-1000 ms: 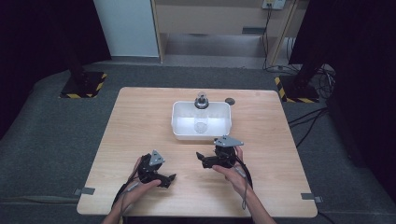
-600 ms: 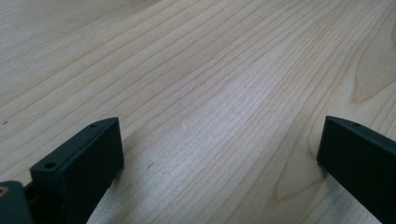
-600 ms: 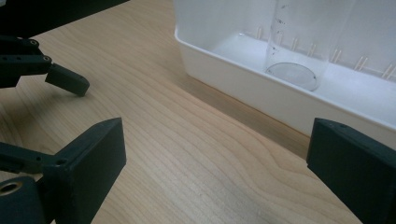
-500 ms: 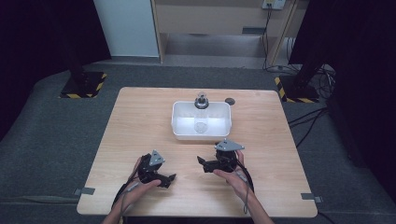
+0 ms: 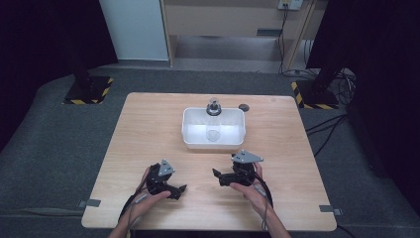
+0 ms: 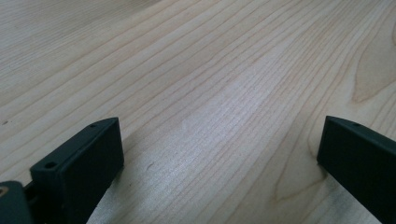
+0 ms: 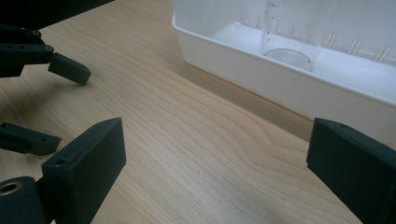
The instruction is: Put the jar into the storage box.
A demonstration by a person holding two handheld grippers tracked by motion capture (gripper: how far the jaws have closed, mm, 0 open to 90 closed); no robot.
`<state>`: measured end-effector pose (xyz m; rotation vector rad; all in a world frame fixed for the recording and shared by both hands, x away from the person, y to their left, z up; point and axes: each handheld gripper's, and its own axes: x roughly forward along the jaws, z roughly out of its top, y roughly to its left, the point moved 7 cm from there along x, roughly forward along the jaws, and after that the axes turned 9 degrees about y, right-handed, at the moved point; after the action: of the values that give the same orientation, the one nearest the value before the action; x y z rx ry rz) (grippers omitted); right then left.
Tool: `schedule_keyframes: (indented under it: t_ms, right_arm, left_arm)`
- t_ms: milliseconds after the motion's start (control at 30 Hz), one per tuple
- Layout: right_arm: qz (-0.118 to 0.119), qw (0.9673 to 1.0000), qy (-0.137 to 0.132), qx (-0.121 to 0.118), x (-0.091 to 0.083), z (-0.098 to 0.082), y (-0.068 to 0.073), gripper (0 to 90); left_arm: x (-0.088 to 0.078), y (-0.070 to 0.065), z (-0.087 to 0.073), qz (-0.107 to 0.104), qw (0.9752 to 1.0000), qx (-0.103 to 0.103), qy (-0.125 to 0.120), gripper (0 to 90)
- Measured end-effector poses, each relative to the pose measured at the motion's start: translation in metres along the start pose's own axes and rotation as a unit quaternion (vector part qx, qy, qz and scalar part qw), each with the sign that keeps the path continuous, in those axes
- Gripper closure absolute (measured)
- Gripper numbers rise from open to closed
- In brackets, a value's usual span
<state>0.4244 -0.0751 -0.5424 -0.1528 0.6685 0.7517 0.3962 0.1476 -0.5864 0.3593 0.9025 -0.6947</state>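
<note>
My left gripper (image 5: 179, 191) rests low on the wooden table (image 5: 148, 134) at the near left, held in a hand. In the left gripper view its jaws stand wide apart over bare wood, so the left gripper (image 6: 219, 135) is open and empty. To its right, my right gripper (image 5: 219, 178) points left, in front of a white tub (image 5: 185, 130). The right gripper (image 7: 215, 154) is open too, with nothing between its jaws. A clear glass beaker (image 7: 289, 32) stands inside the white tub (image 7: 261, 79).
A glass bottle-like object (image 5: 213, 106) stands just behind the tub, and a small dark round thing (image 5: 243, 106) lies to its right. The left gripper's fingers (image 7: 67, 67) show at the left of the right gripper view. Black stands flank the table on the floor.
The right gripper has drifted slightly toward the near edge of the table. The left gripper has stayed put.
</note>
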Motion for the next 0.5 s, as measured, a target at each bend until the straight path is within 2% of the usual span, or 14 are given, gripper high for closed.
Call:
schedule_keyframes:
  t_ms: [500]
  right_arm:
    - [-0.003, 1.0, 0.005, 0.003, -0.0079, -0.0111, -0.0026, 4.8]
  left_arm:
    - [0.0, -0.0001, 0.0, 0.0, 1.0, 0.0, 0.0, 0.0]
